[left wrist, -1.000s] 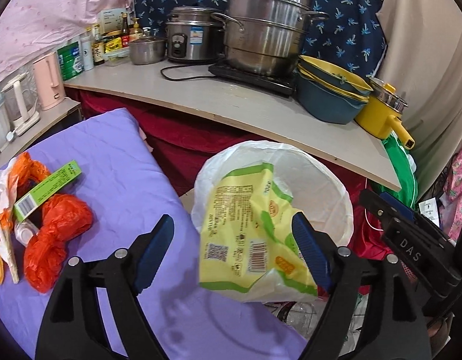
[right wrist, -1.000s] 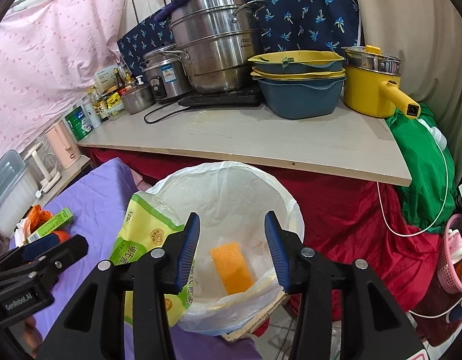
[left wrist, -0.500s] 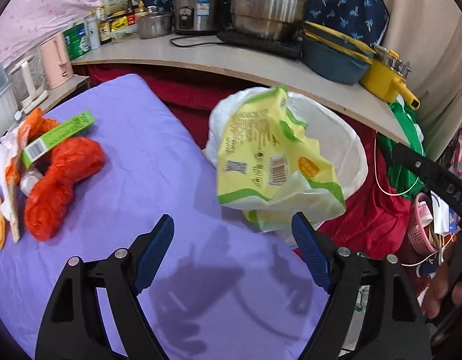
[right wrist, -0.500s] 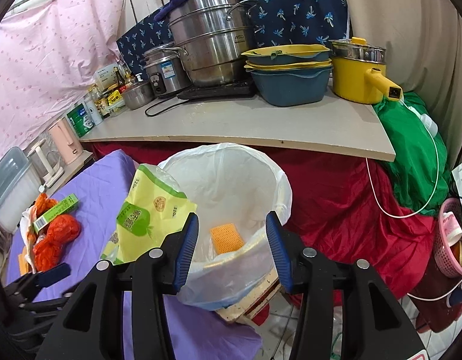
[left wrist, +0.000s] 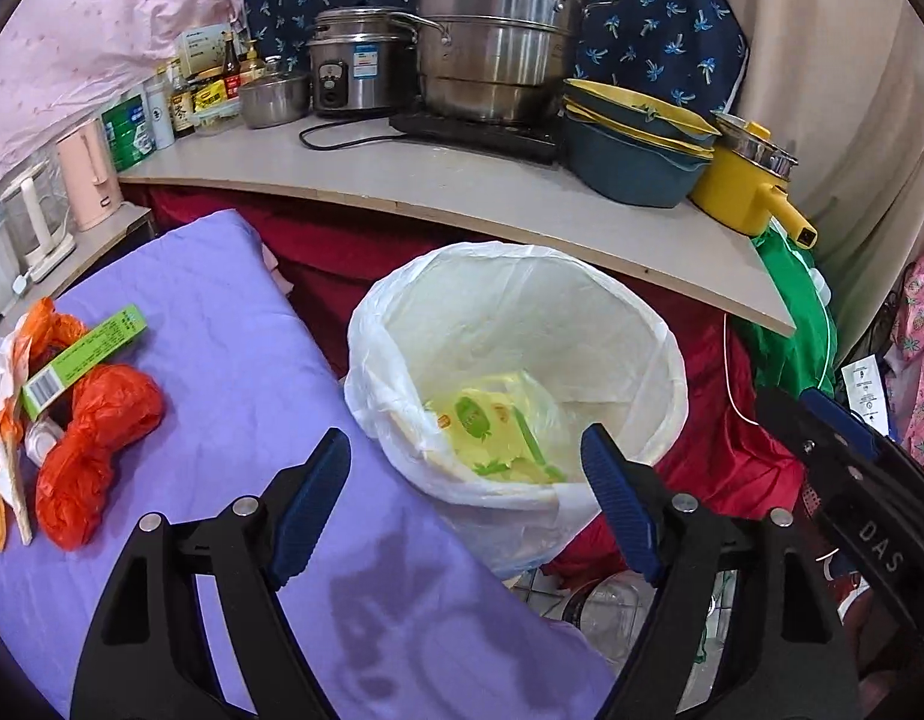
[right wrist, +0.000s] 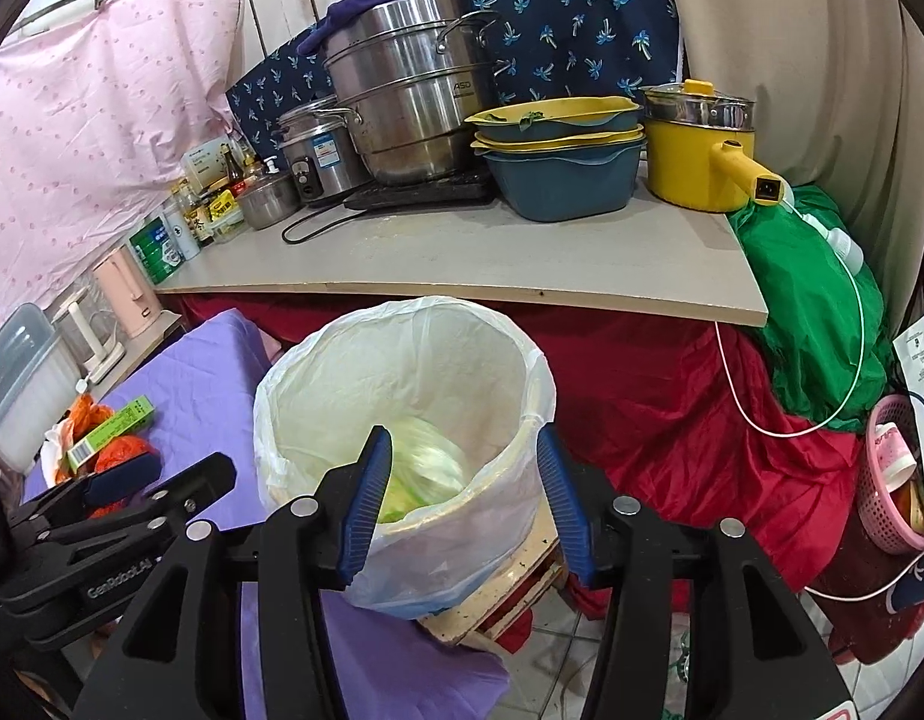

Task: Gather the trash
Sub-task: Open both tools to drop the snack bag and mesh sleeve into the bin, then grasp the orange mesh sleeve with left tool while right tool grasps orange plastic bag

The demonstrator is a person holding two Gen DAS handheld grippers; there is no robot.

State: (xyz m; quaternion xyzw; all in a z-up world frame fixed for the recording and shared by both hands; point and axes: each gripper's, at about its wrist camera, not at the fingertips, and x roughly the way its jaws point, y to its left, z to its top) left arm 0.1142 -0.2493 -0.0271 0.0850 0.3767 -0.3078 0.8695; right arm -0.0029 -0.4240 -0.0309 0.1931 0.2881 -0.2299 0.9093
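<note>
Left wrist view: yellow wrapper (left wrist: 492, 432) lies in the bin (left wrist: 660, 330); both grippers, left (left wrist: 465, 501) and right (right wrist: 465, 501), have fingers spread, empty. Next, I judge, the orange bag (left wrist: 96, 438) needs grasping.

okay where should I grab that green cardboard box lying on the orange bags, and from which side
Take the green rectangular cardboard box across its narrow width, near the middle, coming down from above with the left gripper, which is open. It lies flat and slanted on the crumpled orange plastic bags, so its long sides look exposed, while the barcode end sits among soft clutter.
</note>
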